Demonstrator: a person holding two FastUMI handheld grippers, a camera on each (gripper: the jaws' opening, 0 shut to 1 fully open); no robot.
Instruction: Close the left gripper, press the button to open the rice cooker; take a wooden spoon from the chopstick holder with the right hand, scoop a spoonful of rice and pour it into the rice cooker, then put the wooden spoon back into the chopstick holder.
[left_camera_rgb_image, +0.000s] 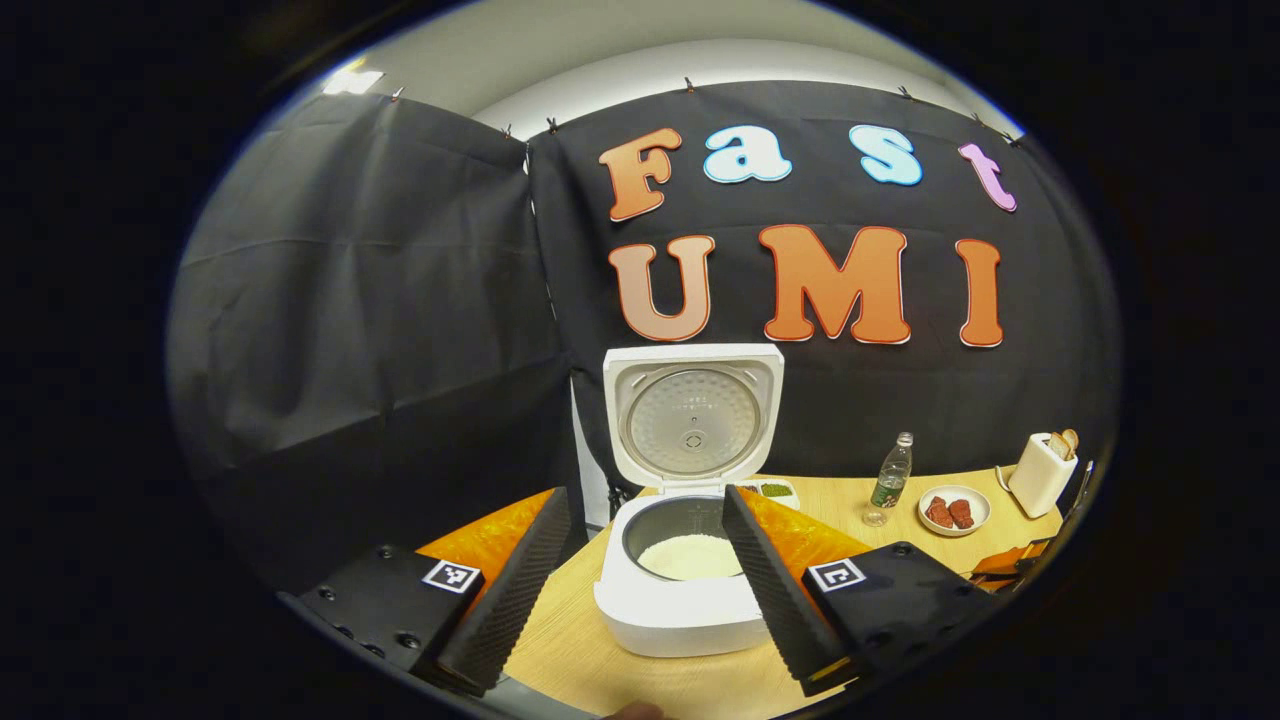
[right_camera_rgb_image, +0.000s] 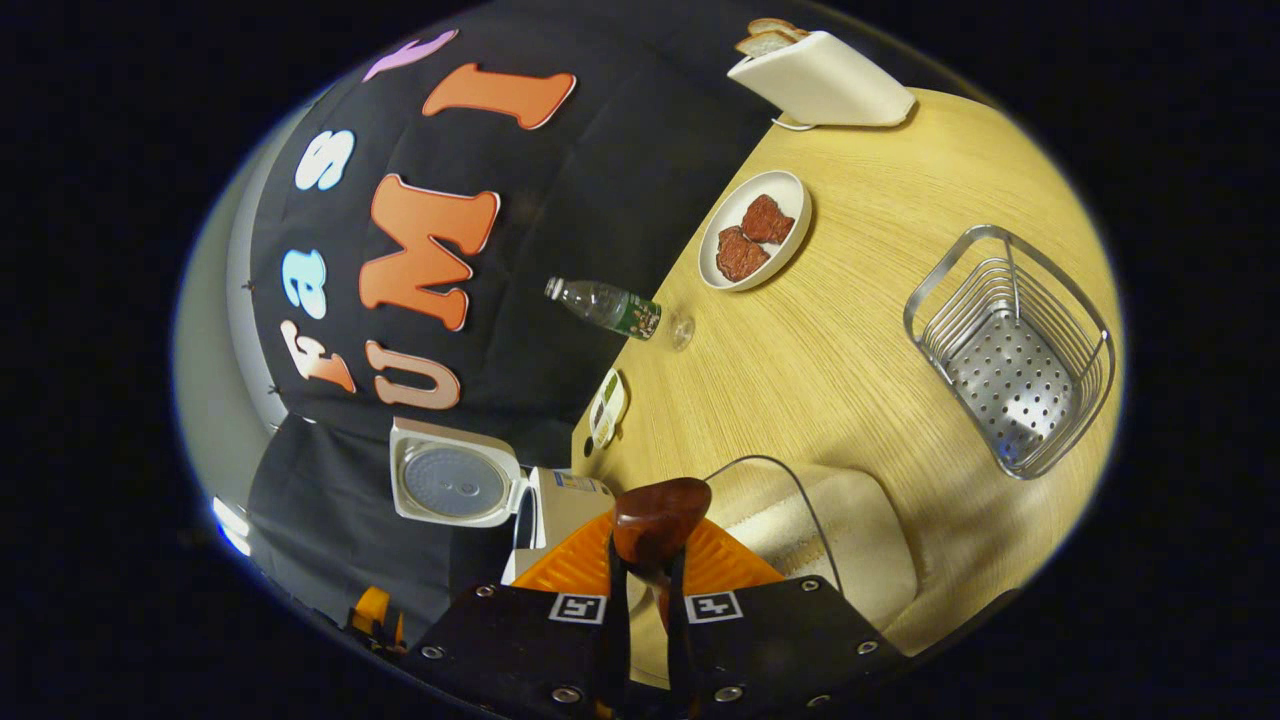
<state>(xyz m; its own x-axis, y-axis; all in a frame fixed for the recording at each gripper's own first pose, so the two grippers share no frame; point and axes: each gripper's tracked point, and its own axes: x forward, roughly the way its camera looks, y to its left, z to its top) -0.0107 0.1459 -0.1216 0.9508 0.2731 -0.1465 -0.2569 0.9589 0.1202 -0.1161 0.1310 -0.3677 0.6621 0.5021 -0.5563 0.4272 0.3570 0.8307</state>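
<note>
— On the left?
— Left gripper spread wide, gripping nothing, framing the rice cooker on the table. Lid standing upright, white rice in the pot.
— Further right?
— Bottle, plate of red pieces, toaster.
— And the right gripper view?
— Rice cooker at left edge, lid up. Right gripper clamped on the wooden spoon, bowl above a rice container. Empty chopstick holder far right.
</note>
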